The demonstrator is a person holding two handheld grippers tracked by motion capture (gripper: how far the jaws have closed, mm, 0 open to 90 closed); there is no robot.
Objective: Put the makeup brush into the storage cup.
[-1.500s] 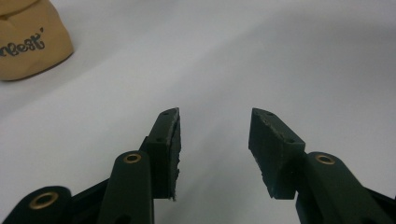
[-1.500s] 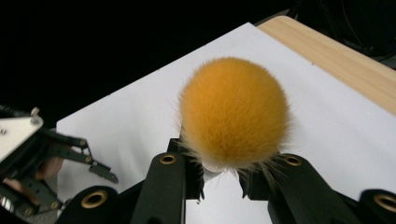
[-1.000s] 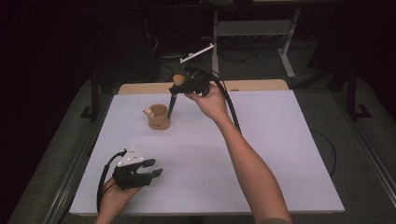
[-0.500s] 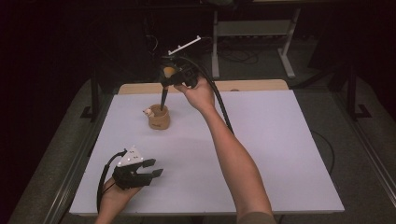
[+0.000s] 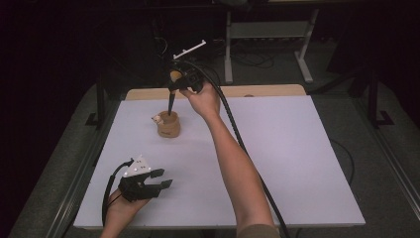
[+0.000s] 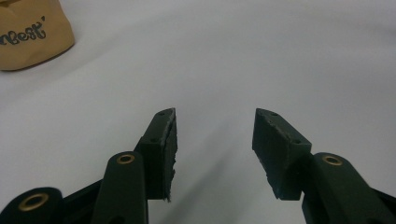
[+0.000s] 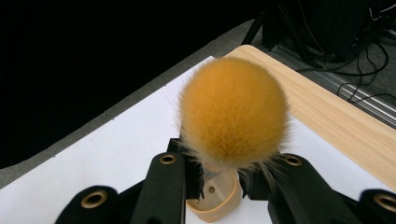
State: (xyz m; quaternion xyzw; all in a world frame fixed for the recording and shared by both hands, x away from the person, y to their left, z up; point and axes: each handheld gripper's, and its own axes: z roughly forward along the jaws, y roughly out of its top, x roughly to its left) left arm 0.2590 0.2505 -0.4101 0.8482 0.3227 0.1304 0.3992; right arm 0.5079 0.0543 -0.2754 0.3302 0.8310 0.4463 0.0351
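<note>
A brush with a fluffy orange head (image 5: 174, 76) (image 7: 233, 112) and a dark handle (image 5: 170, 104) hangs head-up, with my right gripper (image 5: 181, 82) (image 7: 219, 175) shut on it just below the head. Its handle tip reaches the mouth of a tan cup (image 5: 168, 125) (image 7: 215, 198) standing on the white table top (image 5: 277, 148); whether it touches the cup I cannot tell. A small white item (image 5: 157, 119) sits at the cup's left rim. My left gripper (image 5: 161, 179) (image 6: 215, 140) rests low near the front left edge, open, with nothing between its pads. The lettered tan cup (image 6: 28, 32) lies ahead of it to the left.
A wooden strip (image 5: 257, 90) runs along the table's far edge, with dark floor, cables and a metal stand (image 5: 267, 34) beyond. The right gripper's black cable (image 5: 237, 144) trails along the forearm toward the front.
My right hand has carried the brush leftward from beside the cup to directly above it, and the handle tip now sits at the cup's mouth. The left gripper has stayed put.
</note>
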